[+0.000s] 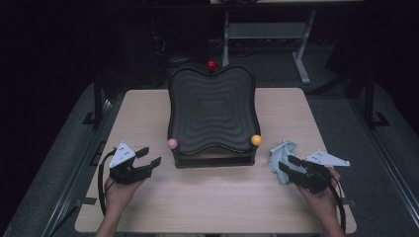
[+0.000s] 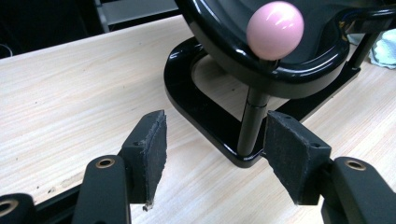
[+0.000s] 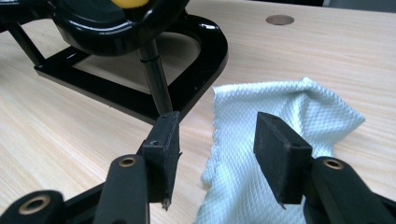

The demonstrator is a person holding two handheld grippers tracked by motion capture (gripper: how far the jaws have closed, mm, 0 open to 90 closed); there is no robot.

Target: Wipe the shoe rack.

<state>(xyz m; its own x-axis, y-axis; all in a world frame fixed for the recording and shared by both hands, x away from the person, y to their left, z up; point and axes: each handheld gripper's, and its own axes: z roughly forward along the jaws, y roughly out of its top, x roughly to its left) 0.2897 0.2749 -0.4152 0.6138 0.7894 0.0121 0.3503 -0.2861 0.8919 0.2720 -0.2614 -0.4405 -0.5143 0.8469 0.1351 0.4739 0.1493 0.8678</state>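
Your right gripper (image 3: 217, 156) holds its jaws apart over the crumpled pale-blue cloth (image 3: 280, 112); your left gripper (image 2: 212, 156) gapes empty beside the glossy black tray stand (image 2: 205, 121).

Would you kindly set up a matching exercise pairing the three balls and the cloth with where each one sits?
Things:
1. pink ball
2. orange ball
3. red ball
4. cloth

Places:
A. far edge of the black tray
B. on the table, by the right gripper
C. near corner of the tray, on the left gripper's side
D. near corner of the tray, on the cloth's side

Pairs: 1-C, 2-D, 3-A, 4-B
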